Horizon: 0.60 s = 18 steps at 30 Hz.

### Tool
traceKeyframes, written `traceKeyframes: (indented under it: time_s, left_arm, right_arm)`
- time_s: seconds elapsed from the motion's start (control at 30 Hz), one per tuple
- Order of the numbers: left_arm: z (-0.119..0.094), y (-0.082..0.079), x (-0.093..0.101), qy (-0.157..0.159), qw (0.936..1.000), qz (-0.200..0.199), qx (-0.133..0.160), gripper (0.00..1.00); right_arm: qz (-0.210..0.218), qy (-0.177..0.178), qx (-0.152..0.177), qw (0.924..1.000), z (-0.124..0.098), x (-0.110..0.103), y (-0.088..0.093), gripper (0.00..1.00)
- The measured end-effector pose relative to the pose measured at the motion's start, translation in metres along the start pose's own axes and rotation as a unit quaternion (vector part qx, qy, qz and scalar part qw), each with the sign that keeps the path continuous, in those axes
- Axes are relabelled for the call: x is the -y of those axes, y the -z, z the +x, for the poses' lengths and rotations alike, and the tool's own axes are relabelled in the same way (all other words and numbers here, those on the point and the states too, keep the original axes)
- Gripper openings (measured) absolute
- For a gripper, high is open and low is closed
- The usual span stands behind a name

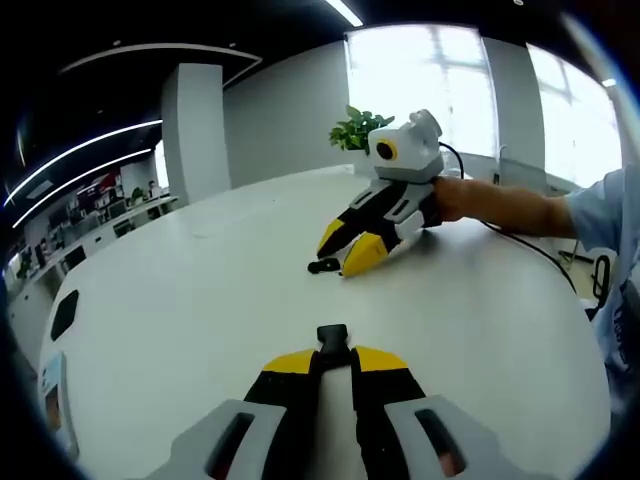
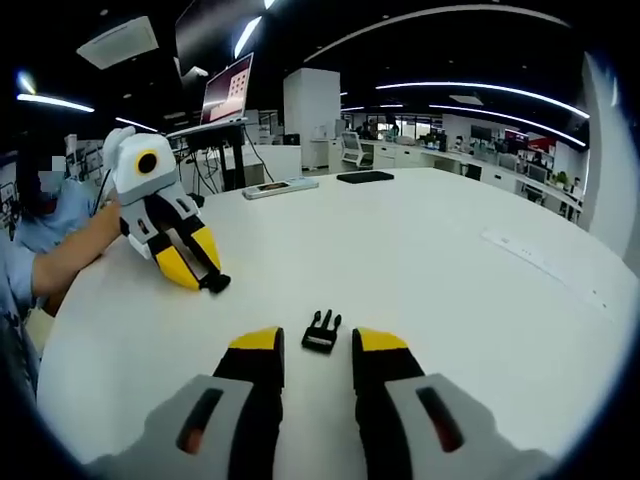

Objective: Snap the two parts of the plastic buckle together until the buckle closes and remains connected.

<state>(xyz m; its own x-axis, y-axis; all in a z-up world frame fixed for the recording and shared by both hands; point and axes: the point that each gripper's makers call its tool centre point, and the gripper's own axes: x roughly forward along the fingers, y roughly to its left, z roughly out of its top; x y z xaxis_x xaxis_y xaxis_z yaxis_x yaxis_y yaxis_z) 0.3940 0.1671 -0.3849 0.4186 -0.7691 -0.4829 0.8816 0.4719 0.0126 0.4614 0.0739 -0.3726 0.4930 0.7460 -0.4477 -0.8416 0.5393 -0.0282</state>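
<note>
Pinching one black buckle half between its yellow tips, the left gripper has its jaws pressed together on the piece, low over the white table. Over in the right gripper view, the right gripper sits with jaws spread, and the pronged buckle half lies loose on the table between the tips, touching neither. Further back there's a potted plant and a remote.
</note>
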Motion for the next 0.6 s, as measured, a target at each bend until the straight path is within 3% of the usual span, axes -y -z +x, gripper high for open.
traceKeyframes:
  time_s: [0.33,0.6]
  left_arm:
    - [-0.0002,-0.0003,-0.0002,-0.001,1.0,0.003,-0.001,0.12]
    - [-0.0002,-0.0006,-0.0009,0.0,1.0,0.001,0.0,0.12]
  right_arm:
    - [-0.013,0.013,0.005,0.9998,0.0008,0.008,-0.0003,0.14]
    - [-0.019,0.009,0.008,0.9998,0.0016,0.0097,-0.0013,0.13]
